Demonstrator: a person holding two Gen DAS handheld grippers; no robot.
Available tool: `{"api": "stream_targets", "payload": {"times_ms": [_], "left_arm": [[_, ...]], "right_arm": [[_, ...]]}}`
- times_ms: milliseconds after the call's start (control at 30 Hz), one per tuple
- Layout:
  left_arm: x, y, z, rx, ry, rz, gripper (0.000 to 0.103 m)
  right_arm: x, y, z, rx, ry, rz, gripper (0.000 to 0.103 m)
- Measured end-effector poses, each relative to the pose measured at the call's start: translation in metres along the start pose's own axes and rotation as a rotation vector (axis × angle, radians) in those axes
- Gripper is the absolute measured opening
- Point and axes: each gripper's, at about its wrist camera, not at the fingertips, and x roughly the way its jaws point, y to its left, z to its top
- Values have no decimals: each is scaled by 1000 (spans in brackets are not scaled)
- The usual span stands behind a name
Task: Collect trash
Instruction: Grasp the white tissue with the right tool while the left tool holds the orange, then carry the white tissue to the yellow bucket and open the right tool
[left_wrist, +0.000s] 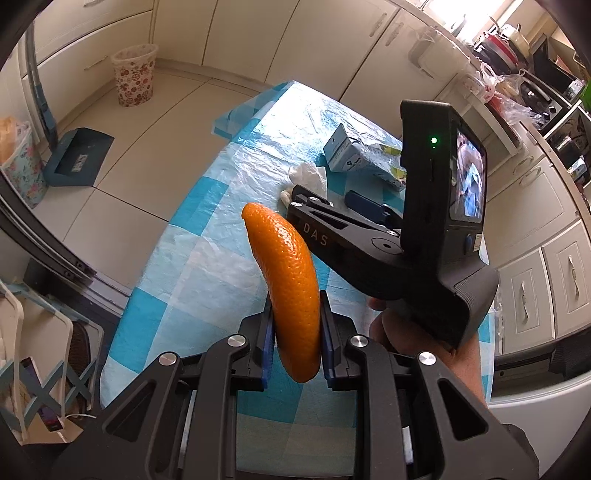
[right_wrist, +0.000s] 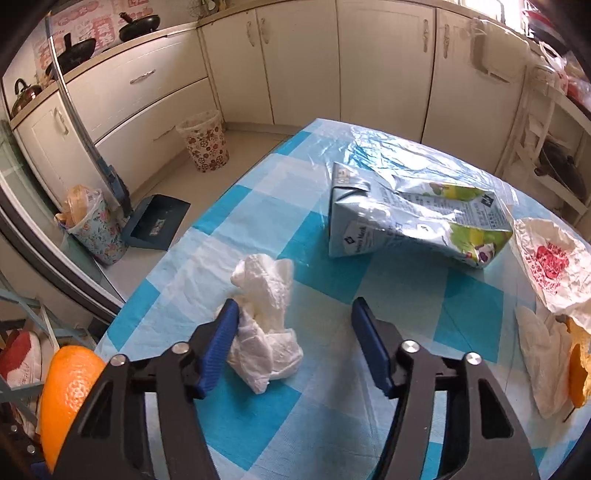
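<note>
Here, curved bright-orange peel (left_wrist: 291, 291) pinched between left gripper (left_wrist: 296, 345) fingers; right gripper (right_wrist: 291, 345) fingers spread around crumpled white tissue (right_wrist: 264, 325).

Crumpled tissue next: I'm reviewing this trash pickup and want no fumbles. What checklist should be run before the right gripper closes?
1. Right gripper open: ok.
2. Crumpled tissue between the fingers: ok, but it hugs the left finger, off centre.
3. Orange peel clamped in left gripper: ok.
4. Juice carton apart from the fingers: ok.
5. Floral bin reachable: cannot tell.
</note>
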Motion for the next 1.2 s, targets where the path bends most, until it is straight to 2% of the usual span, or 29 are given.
{"api": "stream_targets", "payload": {"times_ms": [33,67,133,267,500,700,1200], "left_arm": [[0,-1,0,1,1,-1,19],[0,-3,0,3,0,-1,19],[-2,-8,-1,14,-6,-3,20],[-5,-22,-5,44,-16,-14,19],[-4,-61,-21,133,-11,-53,19],[-1,-104,-43,228,5,-86,19],[-2,-188,-106,441,2,-134,19]], "right_arm": [[-2,0,-1,-1,4,6,31],[-5,-1,-1,-2,9,7,20],[-13,-7,-4,3,4,1,16],[-41,-33,-15,62,-9,8,16],[-116,-94,-46,197,-66,-13,16],[-174,-133,-79,269,-114,-82,16],[-245,-196,-170,364,-103,-234,16]]}}
